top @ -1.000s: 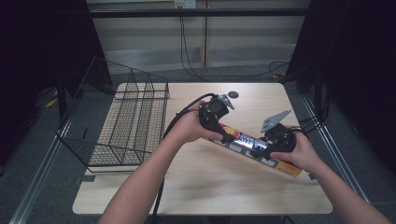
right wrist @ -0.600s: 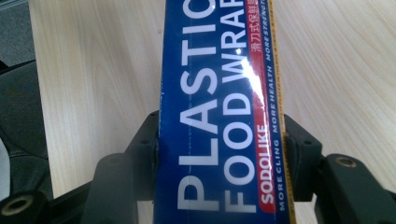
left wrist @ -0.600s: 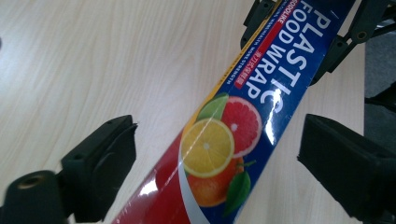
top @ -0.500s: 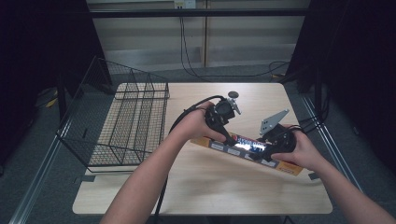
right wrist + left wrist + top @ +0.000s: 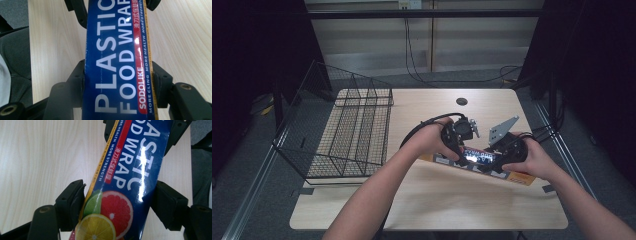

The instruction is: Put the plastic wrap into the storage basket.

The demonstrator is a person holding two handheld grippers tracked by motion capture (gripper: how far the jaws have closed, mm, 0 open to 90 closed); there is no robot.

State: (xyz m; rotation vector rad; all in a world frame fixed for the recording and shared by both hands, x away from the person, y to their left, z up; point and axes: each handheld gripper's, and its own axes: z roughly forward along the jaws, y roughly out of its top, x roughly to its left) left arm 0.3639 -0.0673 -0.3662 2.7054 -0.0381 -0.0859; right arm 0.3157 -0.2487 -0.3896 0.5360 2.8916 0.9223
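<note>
**Both grippers on the food wrap box**

While lying slantwise across the right half of the table (image 5: 432, 200), blue plastic food wrap box (image 5: 482, 161) caught at two places along its length. Printed with citrus slices at one end, white lettering down the face, a yellow strip along one edge. Pinched at the lettered end by right gripper (image 5: 117, 82), both pads flat against the long sides. Straddled near the fruit picture by left gripper (image 5: 117, 202), jaws just closing in: left pad pressing the yellow edge, right pad at the blue side, contact there hard to judge. Seen from above, left gripper (image 5: 458, 145) and right gripper (image 5: 497, 159) close together, hands wrapped round both. Off to the left, well apart from the box, wire basket (image 5: 349, 132) overhanging the table edge. Beyond the grippers, a small dark round cap (image 5: 461, 101) near the far edge. Cables trailing behind both hands.
</note>
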